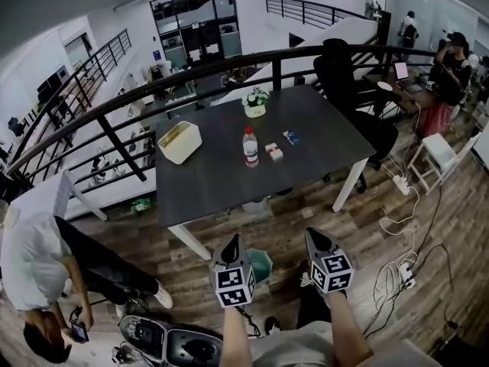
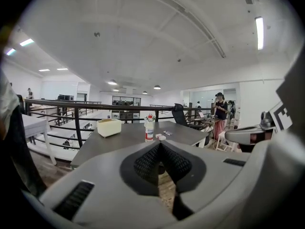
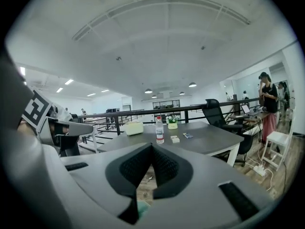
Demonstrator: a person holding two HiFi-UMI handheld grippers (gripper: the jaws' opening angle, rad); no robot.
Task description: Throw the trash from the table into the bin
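Left gripper (image 1: 233,243) and right gripper (image 1: 318,237) are both closed and empty, short of the table (image 1: 206,193). Mid-table stand the bottle (image 1: 250,145), white pack (image 1: 273,152) and blue pack (image 1: 291,137). The bin (image 1: 262,264) sits on the floor between the grippers. Jaws arriving shut would probably topple the bottle, and the flat packs could skid away.

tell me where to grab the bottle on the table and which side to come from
Probably the mid-body, at the label of the bottle, coming level from the near edge of the table. It stands upright and round, so jaws can close across it; that side is bare, while a small packet lies just right of it and a cream box farther left.
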